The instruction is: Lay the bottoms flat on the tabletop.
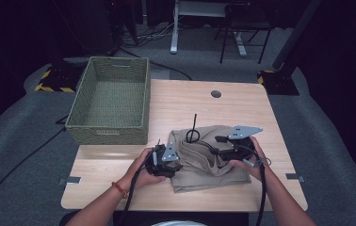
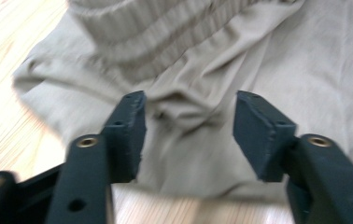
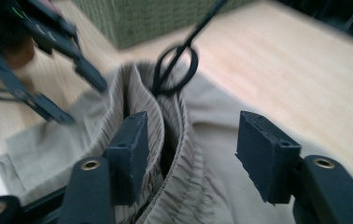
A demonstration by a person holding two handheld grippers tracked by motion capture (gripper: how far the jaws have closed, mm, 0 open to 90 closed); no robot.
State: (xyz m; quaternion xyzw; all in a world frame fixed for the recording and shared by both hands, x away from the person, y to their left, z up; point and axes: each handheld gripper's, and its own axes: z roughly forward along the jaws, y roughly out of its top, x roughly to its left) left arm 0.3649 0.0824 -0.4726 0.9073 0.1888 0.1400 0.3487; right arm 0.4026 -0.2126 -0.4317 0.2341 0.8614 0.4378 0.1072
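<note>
Both grippers, left (image 1: 165, 159) and right (image 1: 227, 145), hang half-open, gripping nothing, over the rumpled beige ribbed-waist garment (image 1: 204, 157) near the wooden table's (image 1: 242, 103) front edge; its slack waistband, seemingly doubled, may slip when pinched.

Light wooden table (image 1: 242, 101), grey carpet floor (image 1: 20, 136), dim room, perhaps desk legs (image 1: 173, 28) behind.

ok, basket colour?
Olive-green woven basket, clearest in the high view.
</note>
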